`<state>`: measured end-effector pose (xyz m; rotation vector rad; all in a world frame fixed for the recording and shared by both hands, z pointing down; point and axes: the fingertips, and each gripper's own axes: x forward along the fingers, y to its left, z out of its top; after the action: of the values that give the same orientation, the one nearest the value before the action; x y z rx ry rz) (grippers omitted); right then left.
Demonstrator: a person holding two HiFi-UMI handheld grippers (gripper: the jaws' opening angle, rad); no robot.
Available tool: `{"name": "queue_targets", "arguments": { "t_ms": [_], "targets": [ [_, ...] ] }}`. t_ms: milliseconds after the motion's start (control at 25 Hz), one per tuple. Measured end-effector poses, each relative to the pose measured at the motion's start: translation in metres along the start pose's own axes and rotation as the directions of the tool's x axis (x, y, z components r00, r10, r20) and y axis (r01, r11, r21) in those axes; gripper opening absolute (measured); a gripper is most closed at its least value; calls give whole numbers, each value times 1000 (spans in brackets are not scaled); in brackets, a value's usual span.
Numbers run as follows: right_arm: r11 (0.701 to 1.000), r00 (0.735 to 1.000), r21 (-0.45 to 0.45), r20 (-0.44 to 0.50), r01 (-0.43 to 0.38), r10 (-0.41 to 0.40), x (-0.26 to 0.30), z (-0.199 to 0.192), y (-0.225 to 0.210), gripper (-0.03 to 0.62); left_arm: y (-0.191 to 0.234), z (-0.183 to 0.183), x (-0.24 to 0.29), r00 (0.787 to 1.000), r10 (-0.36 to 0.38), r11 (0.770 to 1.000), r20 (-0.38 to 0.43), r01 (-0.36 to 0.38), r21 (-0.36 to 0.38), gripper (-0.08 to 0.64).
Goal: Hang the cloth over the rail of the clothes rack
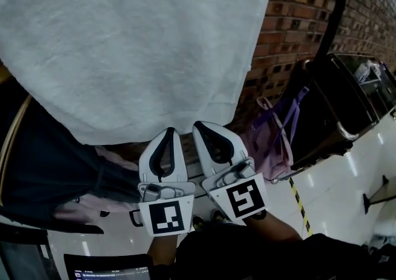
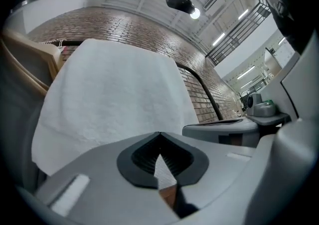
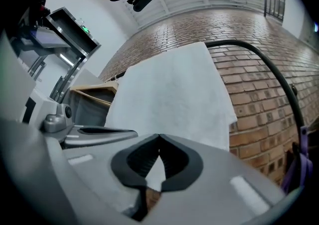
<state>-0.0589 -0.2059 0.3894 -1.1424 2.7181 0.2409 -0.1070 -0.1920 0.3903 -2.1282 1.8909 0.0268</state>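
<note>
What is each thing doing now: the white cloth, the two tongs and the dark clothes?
White cloth: draped over the rail, held by nothing.
Left tongs: shut, empty, near the cloth's lower edge.
Right tongs: shut, empty, beside the left ones.
Dark garment: hanging on a wooden hanger.

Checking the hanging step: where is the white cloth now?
Head view, upper left: the white cloth hangs over the black rail in front of the brick wall, its lower edge just beyond the shut left gripper and right gripper.
</note>
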Motion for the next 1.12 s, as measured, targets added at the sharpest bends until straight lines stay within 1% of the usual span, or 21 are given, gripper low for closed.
{"name": "queue_targets", "arguments": {
  "t_ms": [120, 480, 720, 920, 1120],
  "targets": [
    [1000, 1000, -17, -7, 10, -10, 0, -3, 1, 5, -2, -2, 0, 1000, 0, 1000, 1, 0, -14, 3],
    [999, 1000, -30, -6, 16, -16, 2, -2, 0, 5, -6, -2, 3, 1000, -22, 1000, 8, 22, -5, 3],
    [999, 1000, -38, -2, 20, -20, 6, -2, 3, 5, -3, -4, 4, 1000, -22, 1000, 12, 23, -19, 3],
    [999, 1000, -31, -17, 22, -22, 11, -8, 7, 5, 1, -10, 5, 999, -34, 999, 5, 34, -18, 3],
    [999, 1000, -44, -14, 19, -20, 16, -8, 12, 5, 6, -13, 5, 999, -40, 999, 5, 40, -20, 3]
  ]
}}
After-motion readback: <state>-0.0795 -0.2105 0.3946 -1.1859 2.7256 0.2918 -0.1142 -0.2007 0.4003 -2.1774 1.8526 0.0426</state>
